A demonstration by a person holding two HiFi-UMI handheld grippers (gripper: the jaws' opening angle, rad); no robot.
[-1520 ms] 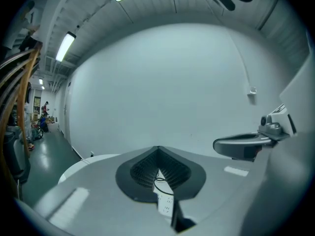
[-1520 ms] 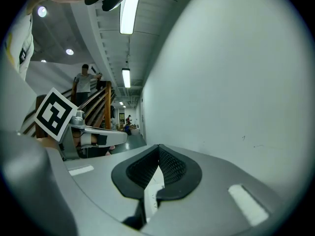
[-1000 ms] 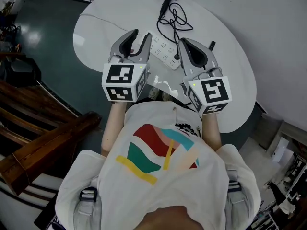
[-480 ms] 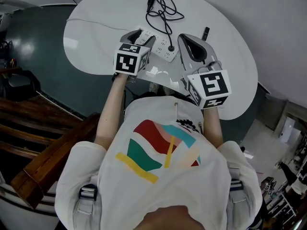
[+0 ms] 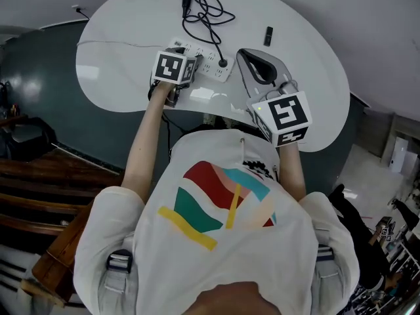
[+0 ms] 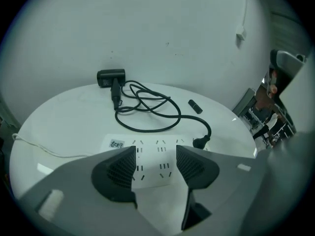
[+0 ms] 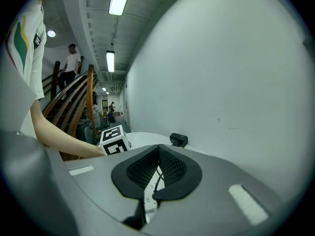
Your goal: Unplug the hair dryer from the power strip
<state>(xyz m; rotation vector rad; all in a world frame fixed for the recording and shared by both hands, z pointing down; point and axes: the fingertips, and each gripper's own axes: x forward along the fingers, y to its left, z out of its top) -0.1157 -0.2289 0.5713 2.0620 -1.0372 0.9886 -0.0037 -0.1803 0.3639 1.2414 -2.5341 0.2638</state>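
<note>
Since a second ago the left gripper (image 6: 156, 154) has dropped from chest height to the table (image 6: 64, 117), nose tilted down, and its jaws have just been opening. They now stand wide apart with the power strip (image 6: 158, 170) in the gap, pads off it. The right gripper (image 7: 158, 156) has barely shifted. It hangs over the near right part of the table with its jaws together and nothing clamped.

- Table: white, rounded, against a white wall.
- Power strip: white, flat near the table's middle, straight ahead of the left gripper. In the head view that gripper's marker cube (image 5: 172, 67) sits at the strip's left end.
- Hair dryer (image 6: 111, 77): black, at the far edge by the wall, well apart from both grippers.
- Cord (image 6: 147, 107): black, loose loops between dryer and strip.
- Thin white cable (image 6: 44, 149): trails off left across the table.
- Plug (image 6: 199, 142): black, on the strip's right end, between the two grippers in the head view.
- Small black stick (image 6: 195, 106): lies alone, right of the cord loops.
</note>
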